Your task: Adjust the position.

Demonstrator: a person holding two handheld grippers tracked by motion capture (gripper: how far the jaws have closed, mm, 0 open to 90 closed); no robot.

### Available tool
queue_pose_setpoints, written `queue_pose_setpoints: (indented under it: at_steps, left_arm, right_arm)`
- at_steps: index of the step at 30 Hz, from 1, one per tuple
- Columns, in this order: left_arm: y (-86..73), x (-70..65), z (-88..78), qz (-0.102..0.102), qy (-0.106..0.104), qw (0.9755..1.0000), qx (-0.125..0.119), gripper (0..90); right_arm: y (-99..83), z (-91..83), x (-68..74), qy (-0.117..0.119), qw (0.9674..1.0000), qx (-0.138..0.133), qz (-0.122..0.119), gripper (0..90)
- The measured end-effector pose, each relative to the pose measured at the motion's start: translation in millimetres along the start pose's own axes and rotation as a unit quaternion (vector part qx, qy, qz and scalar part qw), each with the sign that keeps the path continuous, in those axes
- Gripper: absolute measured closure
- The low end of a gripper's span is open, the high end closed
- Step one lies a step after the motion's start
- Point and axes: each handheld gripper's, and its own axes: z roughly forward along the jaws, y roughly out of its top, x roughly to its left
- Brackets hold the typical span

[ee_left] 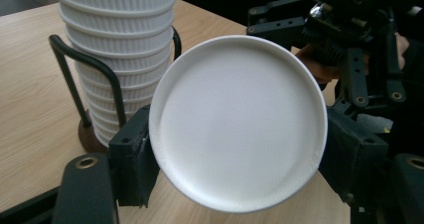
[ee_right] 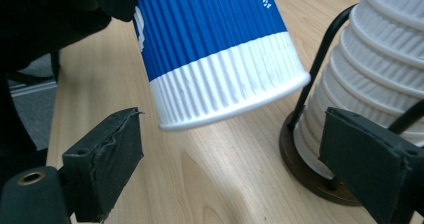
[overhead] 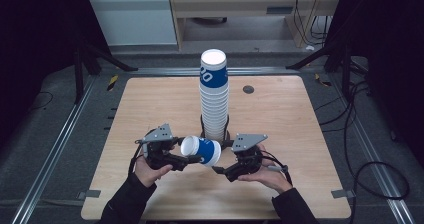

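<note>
With my left gripper point(overhead: 192, 160) clamping the cup point(overhead: 202, 151) and my right gripper point(overhead: 219, 171) released at 4 o'clock, swinging could topple the stack point(overhead: 214, 96).

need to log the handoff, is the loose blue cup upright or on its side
On its side: the loose cup lies level between the left gripper jaws, above the table.

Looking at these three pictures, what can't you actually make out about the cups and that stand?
- Inside of the held cup: in the left gripper view its closed base faces the camera.
- Foot of the stand: in the right gripper view the right gripper has a jaw covering part of it.
- Top of the cup stack: cut off by the upper edge in the left gripper view.
- Blue lettering on the stack: too small in the high view.
</note>
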Motion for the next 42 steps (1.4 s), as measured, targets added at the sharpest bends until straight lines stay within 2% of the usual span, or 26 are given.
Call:
queue_pose_setpoints:
  at_steps: [5, 16, 21, 31, 35, 42]
  left_arm:
    - [1.2, -1.9, 1.6, 0.000, -0.017, 0.9998, -0.012, 26.1]
    - [2.8, -12.6, 11.4, 0.014, -0.043, 0.9990, 0.000, 26.2]
    - [2.6, -14.8, 13.8, 0.020, -0.044, 0.9988, 0.007, 26.2]
    - [2.7, -13.2, 15.2, 0.012, -0.043, 0.9989, 0.013, 25.6]
    - [3.6, -13.1, 14.2, 0.012, -0.037, 0.9991, 0.016, 20.2]
    - [6.5, -13.0, 6.4, 0.021, -0.028, 0.9991, 0.023, 16.3]
  right_arm:
    - [0.3, 2.8, 0.2, 0.015, 0.9998, -0.007, 0.005, 10.0]
    - [0.5, 14.0, 2.6, 0.041, 0.9991, -0.010, 0.006, 9.0]
    - [0.0, 17.5, 4.1, 0.048, 0.9988, -0.007, 0.003, 11.3]
    - [-1.3, 18.4, 2.9, 0.055, 0.9985, 0.000, 0.003, 14.4]
    - [-1.3, 16.7, 2.1, 0.059, 0.9982, 0.000, 0.004, 14.8]
    - [-0.1, 9.9, 0.1, 0.045, 0.9989, 0.006, -0.010, 14.9]
